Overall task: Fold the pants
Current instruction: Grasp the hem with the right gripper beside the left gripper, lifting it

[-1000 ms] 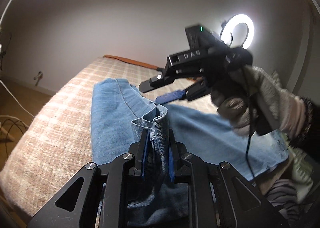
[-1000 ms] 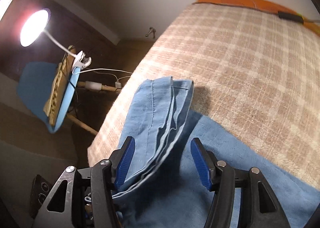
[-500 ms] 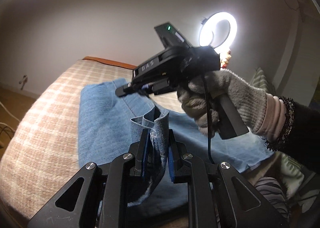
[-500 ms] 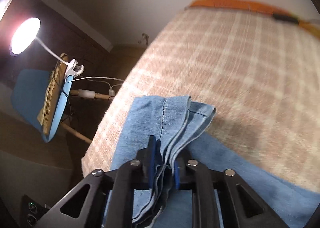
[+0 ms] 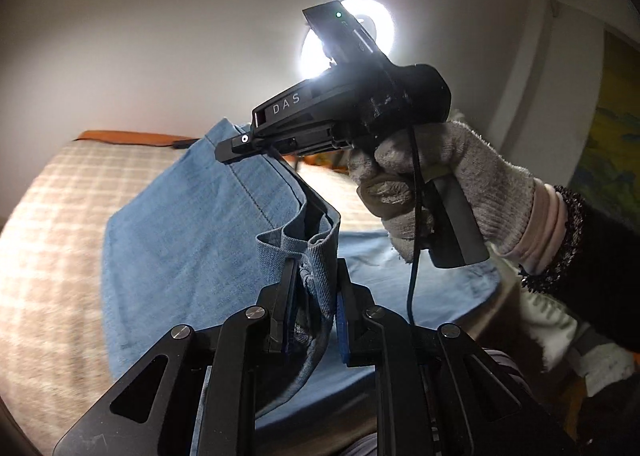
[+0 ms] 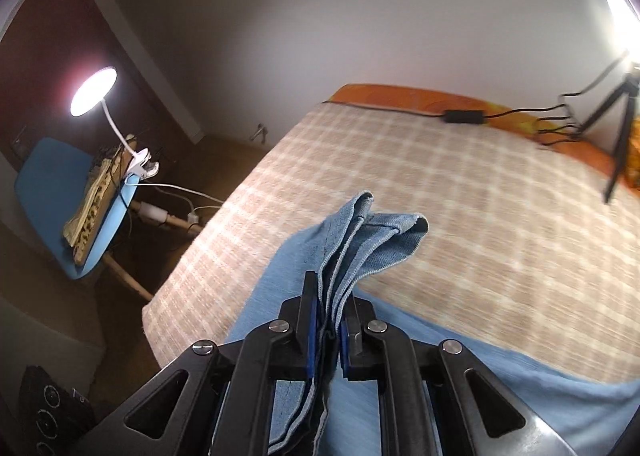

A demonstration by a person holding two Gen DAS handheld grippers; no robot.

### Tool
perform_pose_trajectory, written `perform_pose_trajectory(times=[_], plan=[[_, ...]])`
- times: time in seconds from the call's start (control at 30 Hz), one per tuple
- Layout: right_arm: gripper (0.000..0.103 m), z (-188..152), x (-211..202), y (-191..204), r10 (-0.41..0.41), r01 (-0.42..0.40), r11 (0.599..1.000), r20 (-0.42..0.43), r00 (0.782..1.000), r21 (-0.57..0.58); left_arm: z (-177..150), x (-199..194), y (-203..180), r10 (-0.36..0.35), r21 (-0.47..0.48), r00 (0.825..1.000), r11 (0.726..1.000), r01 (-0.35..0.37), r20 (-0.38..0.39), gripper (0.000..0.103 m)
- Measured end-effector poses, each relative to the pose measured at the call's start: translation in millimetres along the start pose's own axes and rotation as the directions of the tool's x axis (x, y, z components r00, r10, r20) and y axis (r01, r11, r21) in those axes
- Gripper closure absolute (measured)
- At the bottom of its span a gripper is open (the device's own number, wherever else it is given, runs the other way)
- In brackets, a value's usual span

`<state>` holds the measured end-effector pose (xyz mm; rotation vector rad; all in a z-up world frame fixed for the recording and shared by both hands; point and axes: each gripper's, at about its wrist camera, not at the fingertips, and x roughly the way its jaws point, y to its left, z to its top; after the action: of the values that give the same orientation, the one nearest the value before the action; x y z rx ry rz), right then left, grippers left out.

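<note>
My left tool is clamped narrow on a bunched edge of the pants, the denim pinched between its blue pads and standing up in a small fold just ahead of the fingertips. From there the cloth slopes up and away to my right tool, which I see ahead and above, gripped by a hand in a grey knitted glove. White letters on that tool's black body read "DAS", and a small green light glows on the unit mounted on top. Behind it a ring light glares against the wall, so the fingertips there are in shadow.

From the right wrist view, my right tool is closing the last bit on several stacked layers of the pants; the layered hem fans out just beyond the pads and curls over at its end. The rest of the denim hangs below the tool and spreads across the bed, whose cover is a beige check.

Off to the left of this tool, past the bed's edge, a blue chair carries a clip-on lamp that is lit. Far ahead, a black tripod and cables sit at the bed's far side. I can read no other writing.
</note>
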<state>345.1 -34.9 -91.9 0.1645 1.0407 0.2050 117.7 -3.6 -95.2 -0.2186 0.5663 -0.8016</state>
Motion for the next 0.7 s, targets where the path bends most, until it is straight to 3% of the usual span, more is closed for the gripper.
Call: perform_pose_trajectory(times=[0.3,0.7], plan=[[0.097,-19,-67,-52,-0.054,0.048,0.996,0.089,0.995,0.077,23,31,-39,-0.118,0.047,0.993,0.992,0.119,-0.019,0.089],[0.097,-54,-122,-124,-0.141,0.123,0.980,0.112,0.984,0.156,23,71,-79,-0.227,0.079,0.971,0.969,0.233,-0.076,0.089]])
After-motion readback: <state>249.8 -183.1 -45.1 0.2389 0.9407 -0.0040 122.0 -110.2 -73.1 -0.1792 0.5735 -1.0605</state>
